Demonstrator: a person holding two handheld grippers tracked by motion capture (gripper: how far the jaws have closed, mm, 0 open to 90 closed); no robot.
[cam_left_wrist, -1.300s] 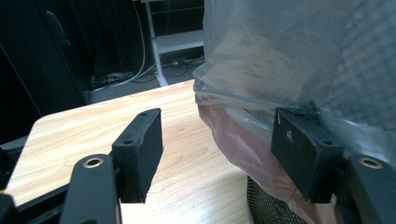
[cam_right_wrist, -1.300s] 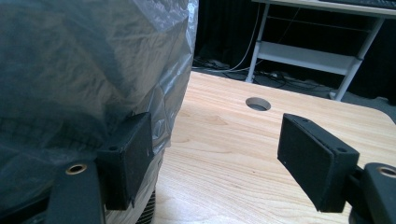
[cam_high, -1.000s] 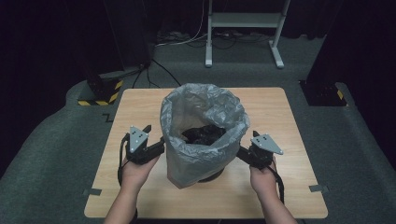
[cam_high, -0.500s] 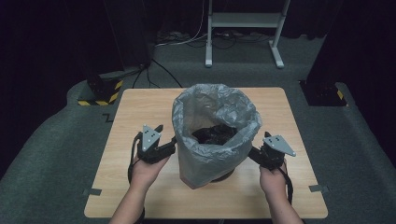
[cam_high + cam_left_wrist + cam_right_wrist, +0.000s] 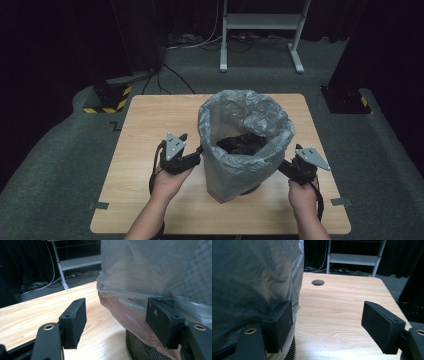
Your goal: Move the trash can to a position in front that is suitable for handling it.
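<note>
At frame centre, the left gripper (image 5: 196, 155) and right gripper (image 5: 284, 165) flank the bagged bin (image 5: 243, 145) (mesh-sided), jaws wide.

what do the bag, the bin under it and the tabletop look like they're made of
Bag: thin grey translucent plastic film, crinkled and glossy. Bin: black mesh, probably metal, fine lattice showing below the bag's hem. Tabletop: light wood or wood-look laminate, matte with visible grain.

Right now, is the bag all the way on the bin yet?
Mostly. The grey bag already lines the black mesh bin, its top folded over the rim and hanging down outside. The left claw and right claw sit open at either side of the bag. Probably left: smoothing the loose plastic down.
</note>
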